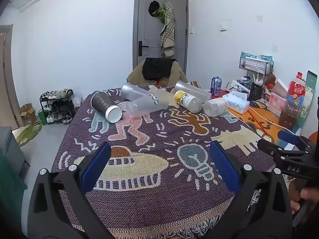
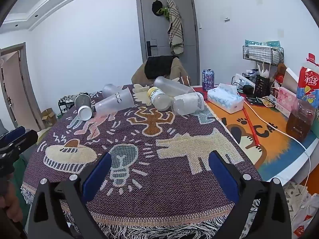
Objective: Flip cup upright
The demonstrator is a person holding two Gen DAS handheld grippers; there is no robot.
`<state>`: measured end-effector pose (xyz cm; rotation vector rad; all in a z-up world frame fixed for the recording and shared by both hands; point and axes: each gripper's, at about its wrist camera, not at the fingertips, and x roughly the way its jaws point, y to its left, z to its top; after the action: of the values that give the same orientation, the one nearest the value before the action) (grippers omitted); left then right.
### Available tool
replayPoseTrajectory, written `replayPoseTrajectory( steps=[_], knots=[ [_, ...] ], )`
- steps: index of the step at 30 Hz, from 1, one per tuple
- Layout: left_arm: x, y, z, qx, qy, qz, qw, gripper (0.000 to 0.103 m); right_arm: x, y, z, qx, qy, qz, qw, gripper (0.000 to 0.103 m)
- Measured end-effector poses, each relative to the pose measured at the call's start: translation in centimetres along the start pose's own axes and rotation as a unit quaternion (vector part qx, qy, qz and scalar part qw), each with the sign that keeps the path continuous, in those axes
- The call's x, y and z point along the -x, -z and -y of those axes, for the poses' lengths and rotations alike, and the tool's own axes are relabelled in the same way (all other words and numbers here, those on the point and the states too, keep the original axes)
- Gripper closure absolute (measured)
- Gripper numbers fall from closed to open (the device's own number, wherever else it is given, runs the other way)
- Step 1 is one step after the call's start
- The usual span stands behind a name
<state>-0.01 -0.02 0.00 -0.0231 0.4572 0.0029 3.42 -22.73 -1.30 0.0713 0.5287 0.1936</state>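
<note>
While both grippers, left gripper (image 1: 159, 165) and right gripper (image 2: 159, 171), hover spread wide and empty, the brown cup (image 1: 105, 106) lies toppled far off among frosted tumblers (image 1: 147, 103); right handle reads "DAS".

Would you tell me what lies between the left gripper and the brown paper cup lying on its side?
Only bare patterned blanket separates the left gripper from the brown paper cup; nothing stands there, as the left wrist view shows.
</note>
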Motion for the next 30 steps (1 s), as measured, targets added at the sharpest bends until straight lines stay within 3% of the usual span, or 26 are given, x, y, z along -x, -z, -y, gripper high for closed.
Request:
replayPoseTrajectory(
  steps=[30],
  knots=[
    [0.23,-0.28,0.58,-0.013,-0.004,0.002,0.9999,0.004,0.29,-0.07,0.13,-0.011,-0.022,0.001,1.0,0.007]
  ],
)
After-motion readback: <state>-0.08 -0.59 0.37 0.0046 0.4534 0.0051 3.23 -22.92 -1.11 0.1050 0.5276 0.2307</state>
